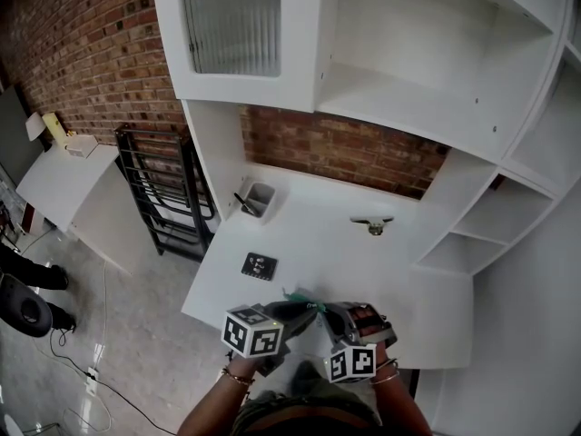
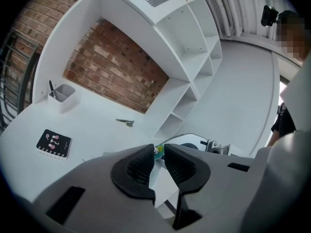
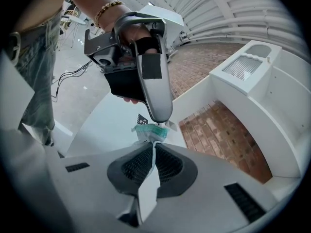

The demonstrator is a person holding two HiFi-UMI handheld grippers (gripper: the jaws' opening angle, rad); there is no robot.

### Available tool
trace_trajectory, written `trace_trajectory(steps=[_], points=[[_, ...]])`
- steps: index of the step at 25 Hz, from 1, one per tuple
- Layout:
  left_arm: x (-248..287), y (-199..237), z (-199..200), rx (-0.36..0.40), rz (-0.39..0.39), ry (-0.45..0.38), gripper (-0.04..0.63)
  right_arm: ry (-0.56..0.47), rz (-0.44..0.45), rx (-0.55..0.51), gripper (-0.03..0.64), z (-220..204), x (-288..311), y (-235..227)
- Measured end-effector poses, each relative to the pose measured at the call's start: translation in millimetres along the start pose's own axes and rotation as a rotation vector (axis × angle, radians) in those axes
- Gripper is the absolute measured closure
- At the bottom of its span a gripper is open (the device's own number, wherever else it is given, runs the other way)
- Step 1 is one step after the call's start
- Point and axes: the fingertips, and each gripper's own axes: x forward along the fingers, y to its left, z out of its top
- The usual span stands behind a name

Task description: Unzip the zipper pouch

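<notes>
Both tongs meet at 6 o'clock in the head view, over the near edge of the white desk [image 1: 408, 271], with the zipper pouch [image 3: 149, 131] held up between them. Right gripper [image 3: 153, 145]: jaws together, clamped on the pouch's clear wall, with the teal zipper strip sticking out just past the tips at 12 o'clock. Left gripper [image 2: 159, 148]: jaws nearly together, pinching a small teal bit of the pouch at the very tips. In the right gripper view its tip comes down from 12 o'clock onto the teal strip. Can't tell whether the pinched bit is the pull tab. From the grippers in the head view, a black card [image 1: 259, 265] lies at 11 o'clock. A pen cup [image 1: 260, 198] sits further out at 11 by the brick wall [image 1: 345, 148], and a small metal piece [image 1: 372, 225] lies at 1 o'clock. A black rack [image 1: 163, 193] stands off the desk at 10 o'clock.
</notes>
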Motion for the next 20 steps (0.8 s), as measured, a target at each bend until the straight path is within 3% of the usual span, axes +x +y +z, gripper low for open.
trace_trajectory(steps=[7,20], points=[[-2.1,9.8,1.6,-0.006,0.029,0.009,0.557,-0.023,0.015,0.012,0.609,4.6,0.7,2.0],[-8.0,34.7,2.6,-0.102,0.079,-0.037,0.589,-0.076,-0.022,0.13,0.611,8.4,-5.4,-17.3]])
